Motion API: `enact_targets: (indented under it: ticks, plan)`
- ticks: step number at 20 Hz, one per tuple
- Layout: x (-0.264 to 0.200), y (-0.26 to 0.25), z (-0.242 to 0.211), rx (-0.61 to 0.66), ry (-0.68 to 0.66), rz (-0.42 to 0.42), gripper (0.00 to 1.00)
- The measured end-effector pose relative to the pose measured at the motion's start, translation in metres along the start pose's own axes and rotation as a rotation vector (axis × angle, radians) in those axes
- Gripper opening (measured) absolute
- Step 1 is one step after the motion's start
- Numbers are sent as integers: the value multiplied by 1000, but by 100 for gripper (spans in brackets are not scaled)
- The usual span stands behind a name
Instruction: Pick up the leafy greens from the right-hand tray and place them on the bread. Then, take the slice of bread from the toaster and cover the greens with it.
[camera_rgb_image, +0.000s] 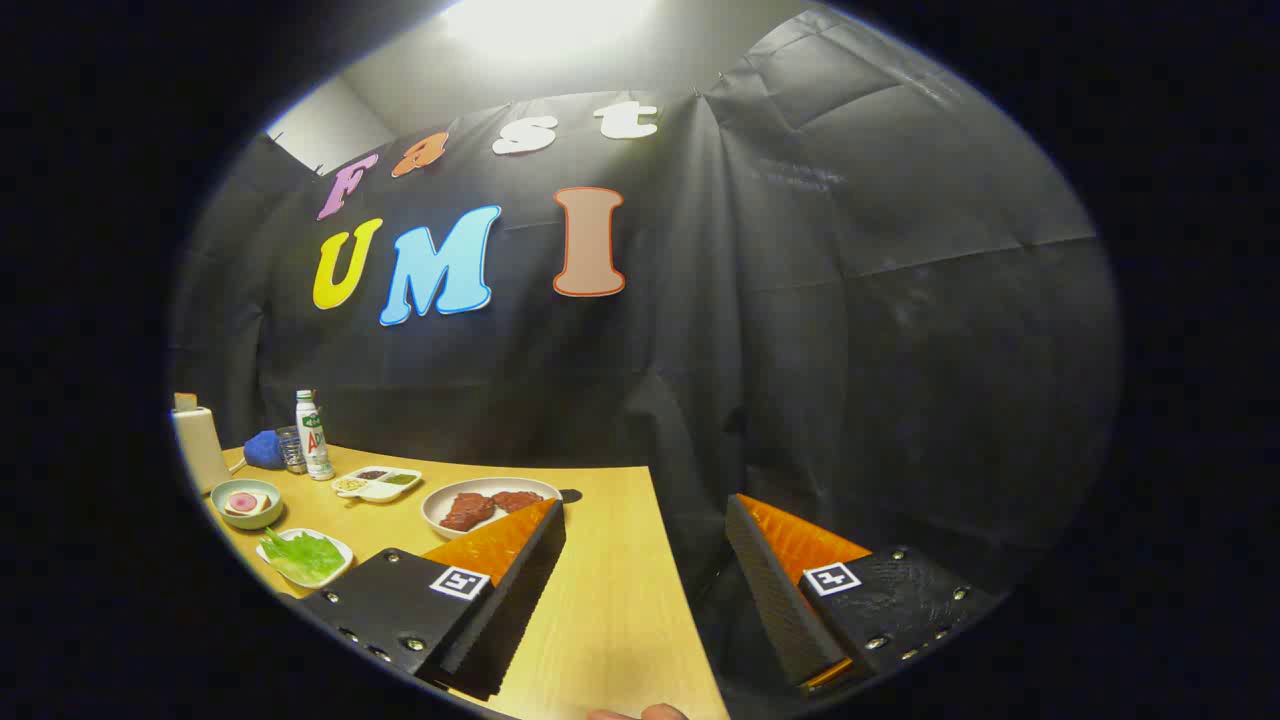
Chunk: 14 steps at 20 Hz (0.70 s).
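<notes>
My gripper (645, 515) is open, its two black and orange fingers spread wide with nothing between them, held above the right part of the wooden table (610, 600). The leafy greens (303, 556) lie on a small white tray (340, 545) to the left of the left finger. The white toaster (200, 448) stands at the far left of the table, with the top of a bread slice (185, 401) sticking out of it.
A white plate of red meat (487, 505) sits just beyond the left finger. Farther left are a sauce dish (378, 483), a bowl holding a sliced radish (245, 502), a white bottle (313, 436), a glass (291, 449) and a blue cloth (264, 449). A fingertip (660, 712) shows at the table's near edge.
</notes>
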<state>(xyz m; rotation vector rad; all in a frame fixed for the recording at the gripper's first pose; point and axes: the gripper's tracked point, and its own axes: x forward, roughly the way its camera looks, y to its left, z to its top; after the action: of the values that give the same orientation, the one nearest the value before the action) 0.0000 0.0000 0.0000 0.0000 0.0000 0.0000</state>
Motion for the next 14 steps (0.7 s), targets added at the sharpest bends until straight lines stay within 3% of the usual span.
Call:
enact_targets:
  ticks: [2,5,8,14]
  plan:
    - [-19,34,5,-2,46,25,98]
    - [-45,74,24,-42,29,27,99]
    - [-68,120,37,-5,2,50,98]
    - [-89,183,24,-16,-16,73,98]
